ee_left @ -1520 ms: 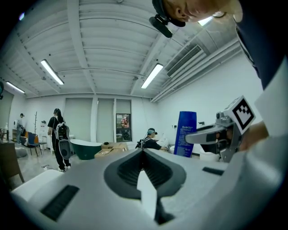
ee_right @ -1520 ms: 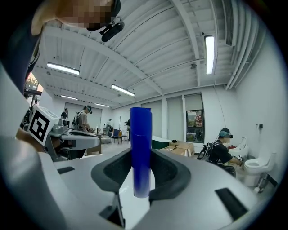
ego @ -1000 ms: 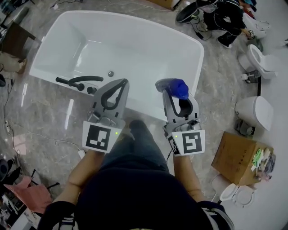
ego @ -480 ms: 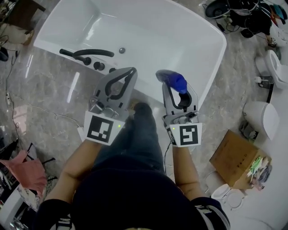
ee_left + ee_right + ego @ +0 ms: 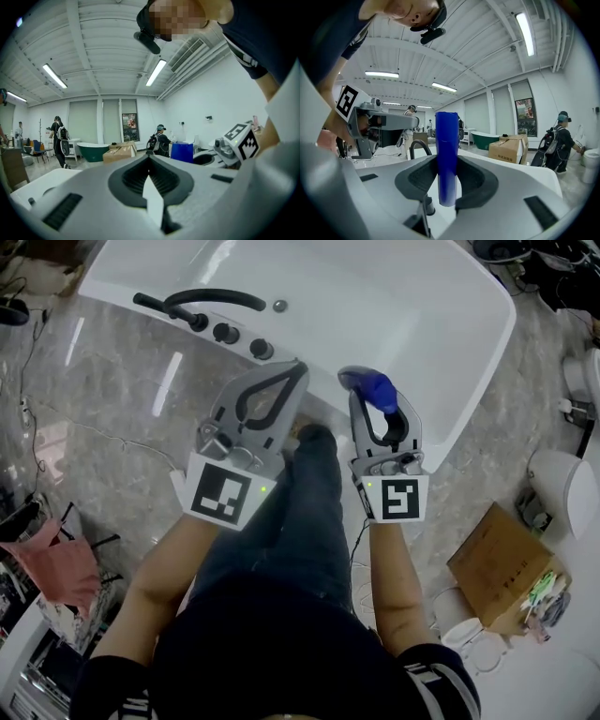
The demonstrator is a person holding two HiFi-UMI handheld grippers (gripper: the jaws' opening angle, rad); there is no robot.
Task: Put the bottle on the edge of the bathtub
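Head view: one white bathtub (image 5: 441,306) with one black faucet (image 5: 211,301) on its near rim. Two grippers are by that rim: the left gripper (image 5: 298,369) and the right gripper (image 5: 380,409), which carries one blue bottle (image 5: 375,388).
Left gripper view: jaws pressed together, nothing between them.
Right gripper view: jaws pinch the bottle upright.

Head camera steeply above bathtub (image 5: 412,306), cameras on left tongs (image 5: 298,368), right tongs (image 5: 373,397) level (mutually visible).
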